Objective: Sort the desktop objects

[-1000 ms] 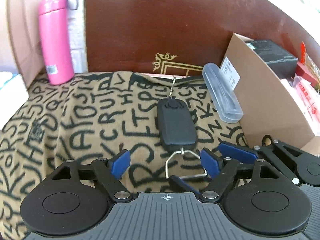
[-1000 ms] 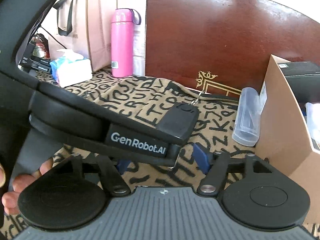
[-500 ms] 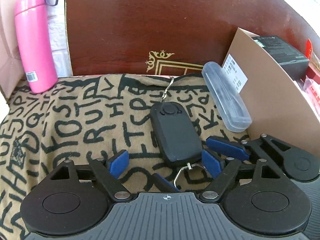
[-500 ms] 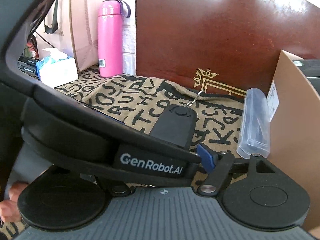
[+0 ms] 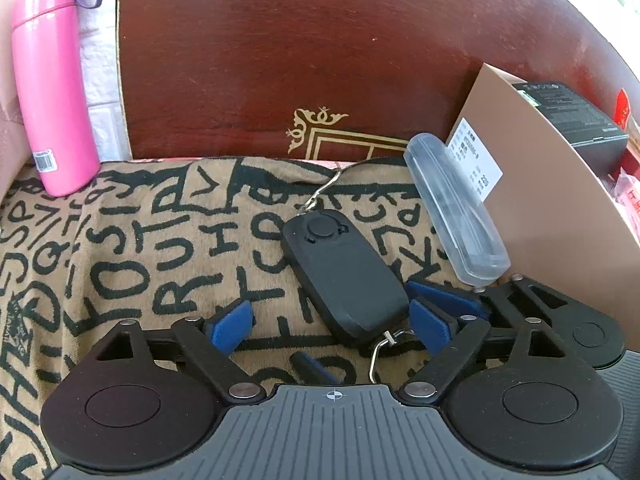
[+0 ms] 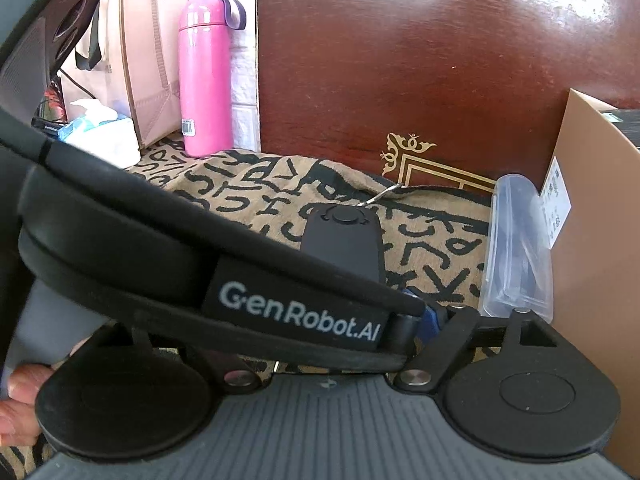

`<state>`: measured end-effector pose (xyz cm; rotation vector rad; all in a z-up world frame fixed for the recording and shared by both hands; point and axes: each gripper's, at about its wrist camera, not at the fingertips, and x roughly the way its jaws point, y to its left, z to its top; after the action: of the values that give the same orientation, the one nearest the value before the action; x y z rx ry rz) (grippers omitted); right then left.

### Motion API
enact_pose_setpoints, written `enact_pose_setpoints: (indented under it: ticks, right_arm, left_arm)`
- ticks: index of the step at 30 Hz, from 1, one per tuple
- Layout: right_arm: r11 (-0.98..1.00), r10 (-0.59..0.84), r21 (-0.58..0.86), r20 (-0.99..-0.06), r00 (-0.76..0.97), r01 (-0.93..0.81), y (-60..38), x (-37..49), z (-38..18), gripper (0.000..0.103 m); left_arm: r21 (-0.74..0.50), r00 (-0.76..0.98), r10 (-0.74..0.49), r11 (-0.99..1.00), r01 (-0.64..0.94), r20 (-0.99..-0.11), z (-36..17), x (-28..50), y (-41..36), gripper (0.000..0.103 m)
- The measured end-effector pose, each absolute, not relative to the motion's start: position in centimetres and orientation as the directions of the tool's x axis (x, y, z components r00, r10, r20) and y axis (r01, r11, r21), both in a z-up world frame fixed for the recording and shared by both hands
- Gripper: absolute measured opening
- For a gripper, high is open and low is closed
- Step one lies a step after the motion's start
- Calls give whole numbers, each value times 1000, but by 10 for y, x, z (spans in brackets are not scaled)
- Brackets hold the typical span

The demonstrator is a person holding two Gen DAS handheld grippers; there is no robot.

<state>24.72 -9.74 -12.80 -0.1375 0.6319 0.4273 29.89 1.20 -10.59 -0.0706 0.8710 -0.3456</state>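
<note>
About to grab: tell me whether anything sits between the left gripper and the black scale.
Nothing does: the left gripper, open, flanks the scale at its near end. The right gripper, jaws just closing slightly, straddles that end, one finger beside the scale's right edge.

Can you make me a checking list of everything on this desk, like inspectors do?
Surface: a brown cloth printed with black letters, a bit rumpled.
Job's things: a black gadget with a metal hook lies flat; a clear case leans on a cardboard box.
Clutter: a pink bottle stands upright; a tissue pack sits beside a pink bag.
Grippers: the left tongs are open around the gadget's near end. The right tongs have just been closing a little; they straddle the same end without pressing it.
Cables: a thin dark cord by the bag.
Surroundings: a dark red wooden board and a white brick wall.
</note>
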Motion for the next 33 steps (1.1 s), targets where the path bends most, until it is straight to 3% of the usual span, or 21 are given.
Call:
enact_pose_setpoints:
  ticks: [4, 10, 13, 16, 18, 21, 28, 30, 32, 33]
  right_arm:
    - [902, 340, -11, -596, 728, -431, -97, 247, -127, 56]
    - [906, 343, 3, -591, 730, -423, -95, 254, -129, 57]
    - [908, 344, 5, -582, 737, -420, -94, 255, -128, 66]
    - [910, 338, 2, -581, 741, -414, -92, 257, -129, 68]
    - [914, 336, 13, -584, 739, -405, -92, 260, -130, 68]
    - [916, 336, 21, -588, 736, -401, -93, 261, -131, 57]
    - [919, 327, 18, -596, 734, -394, -92, 265, -131, 58]
    - [921, 320, 13, -599, 734, -390, -90, 264, -131, 57]
    - [921, 314, 5, -600, 735, -390, -90, 261, -126, 56]
    - [921, 313, 4, -602, 735, -389, -90, 260, -126, 56]
  left_arm:
    - [-197, 598, -322, 943, 267, -734, -107, 298, 11, 90]
    - [-195, 598, -320, 944, 266, -735, -107, 301, 11, 90]
    - [-212, 591, -339, 938, 274, -733, -105, 302, 12, 84]
    - [-216, 591, -335, 940, 265, -734, -104, 304, 12, 84]
    - [-216, 590, -335, 940, 264, -735, -105, 305, 12, 84]
    - [-218, 590, -341, 938, 271, -732, -104, 305, 11, 79]
    - [-240, 591, -349, 936, 258, -727, -105, 304, 12, 77]
    - [-243, 588, -357, 933, 266, -726, -104, 303, 11, 71]
    - [-240, 589, -356, 933, 267, -726, -103, 301, 10, 58]
    - [-241, 587, -357, 933, 269, -727, -103, 300, 11, 58]
